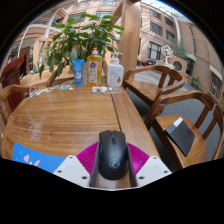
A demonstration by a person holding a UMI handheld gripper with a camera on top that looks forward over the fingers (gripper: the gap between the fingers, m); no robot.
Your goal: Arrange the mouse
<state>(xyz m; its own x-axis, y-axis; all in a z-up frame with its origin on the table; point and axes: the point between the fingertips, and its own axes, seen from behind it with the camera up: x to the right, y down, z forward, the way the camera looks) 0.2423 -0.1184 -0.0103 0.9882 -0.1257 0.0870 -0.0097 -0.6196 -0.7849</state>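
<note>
A black computer mouse [112, 152] sits between my gripper's [112, 158] two fingers, its front pointing away from me. The magenta pads [88, 157] meet its sides on the left and on the right, so the gripper is shut on it. The mouse is over the near edge of a wooden table [60, 115]; I cannot tell whether it rests on the wood or is held just above it. A blue mat [30, 157] with white marks lies on the table just left of the left finger.
At the table's far side stand a blue cup [78, 70], an orange bottle [94, 68] and a white bottle [115, 72], with a leafy plant [85, 35] behind. A wooden chair [185, 125] with a dark object [182, 136] on its seat stands to the right.
</note>
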